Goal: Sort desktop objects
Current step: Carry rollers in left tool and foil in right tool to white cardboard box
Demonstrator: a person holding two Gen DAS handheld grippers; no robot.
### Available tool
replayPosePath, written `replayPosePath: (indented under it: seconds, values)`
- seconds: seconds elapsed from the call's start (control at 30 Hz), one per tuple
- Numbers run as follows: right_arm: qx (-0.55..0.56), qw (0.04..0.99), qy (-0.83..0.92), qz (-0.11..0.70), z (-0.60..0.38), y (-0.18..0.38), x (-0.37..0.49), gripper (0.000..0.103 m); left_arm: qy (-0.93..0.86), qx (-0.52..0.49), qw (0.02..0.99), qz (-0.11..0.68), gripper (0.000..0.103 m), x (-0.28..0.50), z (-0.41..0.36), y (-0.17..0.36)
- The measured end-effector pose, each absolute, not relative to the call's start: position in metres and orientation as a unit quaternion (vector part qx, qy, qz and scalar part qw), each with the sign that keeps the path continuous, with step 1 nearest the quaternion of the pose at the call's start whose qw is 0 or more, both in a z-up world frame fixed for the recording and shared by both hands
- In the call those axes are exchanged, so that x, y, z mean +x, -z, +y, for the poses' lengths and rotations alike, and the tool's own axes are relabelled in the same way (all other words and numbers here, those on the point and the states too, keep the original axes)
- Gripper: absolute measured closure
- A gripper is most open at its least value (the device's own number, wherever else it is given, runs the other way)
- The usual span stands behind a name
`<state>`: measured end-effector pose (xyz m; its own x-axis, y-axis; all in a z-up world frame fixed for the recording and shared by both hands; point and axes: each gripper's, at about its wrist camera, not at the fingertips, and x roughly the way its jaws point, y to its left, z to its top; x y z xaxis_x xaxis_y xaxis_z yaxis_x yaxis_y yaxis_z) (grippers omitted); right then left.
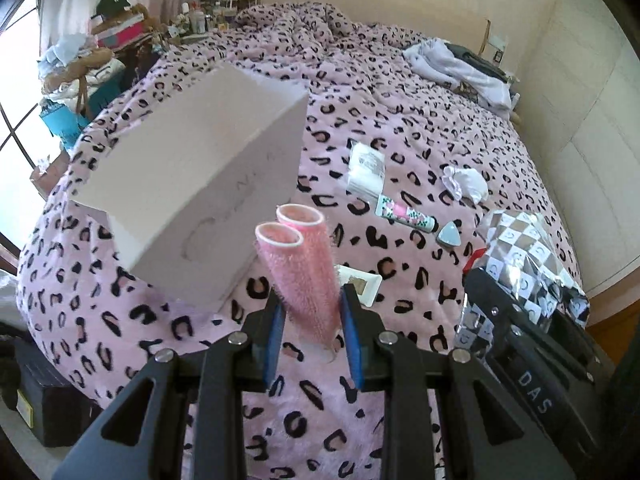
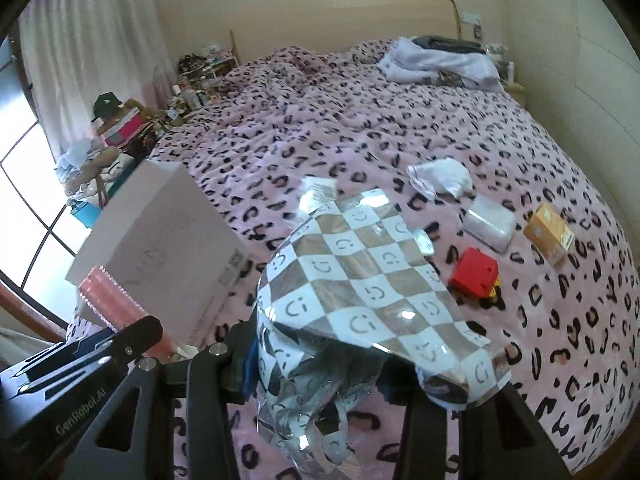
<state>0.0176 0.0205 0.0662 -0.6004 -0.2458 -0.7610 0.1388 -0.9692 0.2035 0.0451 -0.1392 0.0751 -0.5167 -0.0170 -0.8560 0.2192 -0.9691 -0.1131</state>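
While your left gripper (image 1: pixel 312 320) pinches the light pink hair rollers (image 1: pixel 298 264), keep hold low.
Your right gripper (image 2: pixel 320 376) clamps the crinkly checkered foil bag (image 2: pixel 360 280): slippery, easily crushed.

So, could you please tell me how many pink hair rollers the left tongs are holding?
2: one pink roller nearer the big white box, the other beside it, both clamped in the left tongs. More could be hidden.
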Motion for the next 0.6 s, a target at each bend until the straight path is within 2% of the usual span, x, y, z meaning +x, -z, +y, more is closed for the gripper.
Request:
replayPosePath:
  seconds: [0.37, 0.6]
  values:
    - [0.411, 0.138, 0.900, -0.040, -0.022, -0.109, 0.019, 0.058, 0.878, 0.457, 0.104, 0.097, 0.075, 0.060, -0.184, -0.141]
    - [0.410, 0.174, 0.895, -0.016, -0.069, -0.124, 0.009, 0.058, 0.867, 0.467, 0.132, 0.112, 0.075, 0.056, -0.228, -0.147]
